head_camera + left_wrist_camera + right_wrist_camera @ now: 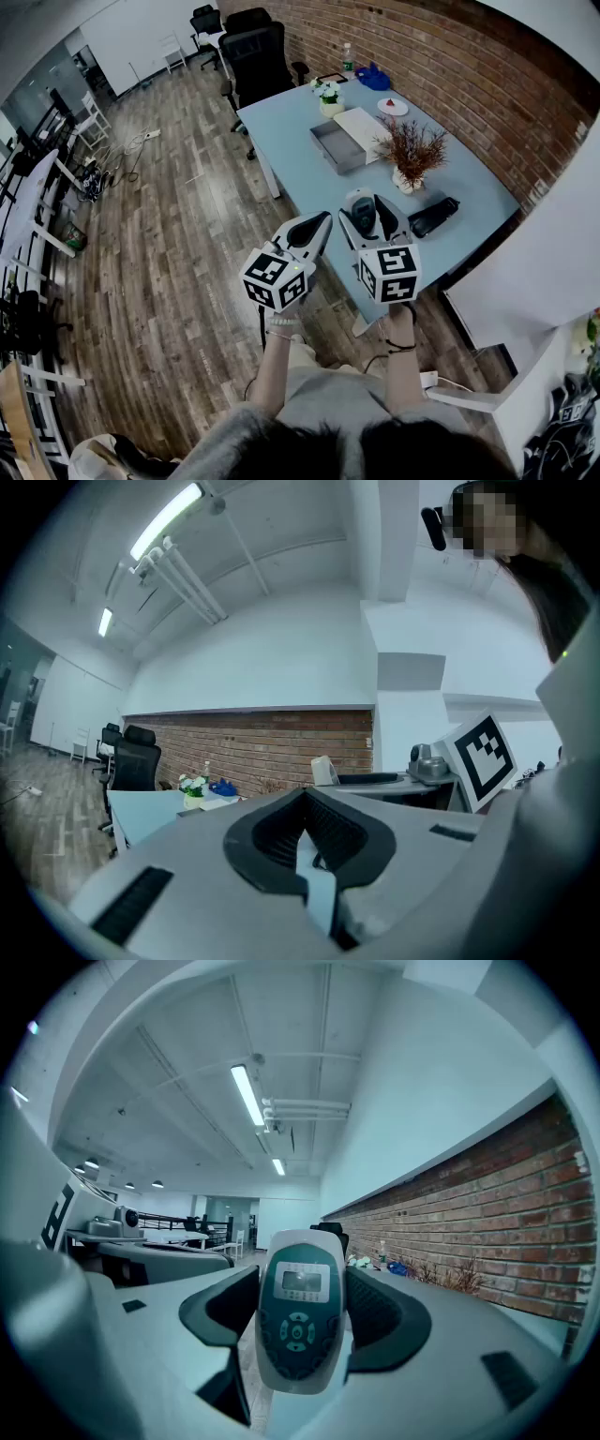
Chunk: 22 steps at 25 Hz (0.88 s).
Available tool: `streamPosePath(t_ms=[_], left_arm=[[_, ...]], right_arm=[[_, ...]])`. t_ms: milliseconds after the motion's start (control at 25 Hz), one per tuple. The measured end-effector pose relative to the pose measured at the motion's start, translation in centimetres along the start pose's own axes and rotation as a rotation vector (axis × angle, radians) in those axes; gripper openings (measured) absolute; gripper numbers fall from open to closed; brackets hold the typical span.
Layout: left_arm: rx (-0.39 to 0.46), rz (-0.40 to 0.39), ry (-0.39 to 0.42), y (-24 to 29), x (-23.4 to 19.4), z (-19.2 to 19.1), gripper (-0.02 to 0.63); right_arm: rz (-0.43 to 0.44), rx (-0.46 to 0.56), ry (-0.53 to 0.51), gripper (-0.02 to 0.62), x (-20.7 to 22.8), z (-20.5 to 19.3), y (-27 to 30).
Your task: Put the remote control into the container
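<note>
While the right gripper (367, 214) hung over the near edge of the counter (300, 164), its 2 jaws were clamped wide on the remote control (298, 1321), pads pressing its 2 long sides. In the right gripper view the remote's long axis stood upright, crossing the line btwn the pads, w/ the screen end up and the button face toward the camera. The left gripper (307, 832) was clenched on nothing, jaws meeting. It sat left of the right one, over the floor off the counter's edge.

Key relation: the container (345, 161), a grey open tray, lay on the counter far of the right gripper and a bit left, well apart from it. The right gripper was the nearer of the 2 and had the load, so the carry looked like a fwd reach w/ slight leftward drift. The tray's long side ran approx far-left to near-right, so the remote prob needed turning to lie along it.

From the head view the tray looked empty. A flat white box (364, 129) lay just right of it; touching or not, couldn't tell. A dried plant in a pot (411, 161) stood right of the tray, near the likely path.
</note>
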<state>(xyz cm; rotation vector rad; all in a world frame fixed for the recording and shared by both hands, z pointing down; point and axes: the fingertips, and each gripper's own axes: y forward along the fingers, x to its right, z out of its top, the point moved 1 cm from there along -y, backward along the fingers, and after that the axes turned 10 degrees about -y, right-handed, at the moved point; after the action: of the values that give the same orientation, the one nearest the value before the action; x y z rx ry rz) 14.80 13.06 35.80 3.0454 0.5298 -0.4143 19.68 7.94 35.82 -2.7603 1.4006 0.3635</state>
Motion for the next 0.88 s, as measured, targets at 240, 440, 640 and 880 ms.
streamPosePath(t_ms=[240, 440, 640, 880], left_arm=[[-0.005, 0.005, -0.003, -0.1, -0.1, 0.1, 0.003], [-0.010, 0.013, -0.008, 0.1, -0.9, -0.1, 0.003], [-0.014, 0.013, -0.016, 0.4, -2.2, -0.1, 0.003], [-0.014, -0.009, -0.028, 1.5, -4.8, 0.1, 0.003]], right_arm=[[0.003, -0.007, 0.002, 0.287, 0.0, 0.0, 0.1], [0.005, -0.019, 0.007, 0.287, 0.0, -0.6, 0.9], [-0.007, -0.028, 0.017, 0.287, 0.5, -0.8, 1.9], [-0.033, -0.036, 0.015, 0.287, 1.0, -0.7, 4.5]])
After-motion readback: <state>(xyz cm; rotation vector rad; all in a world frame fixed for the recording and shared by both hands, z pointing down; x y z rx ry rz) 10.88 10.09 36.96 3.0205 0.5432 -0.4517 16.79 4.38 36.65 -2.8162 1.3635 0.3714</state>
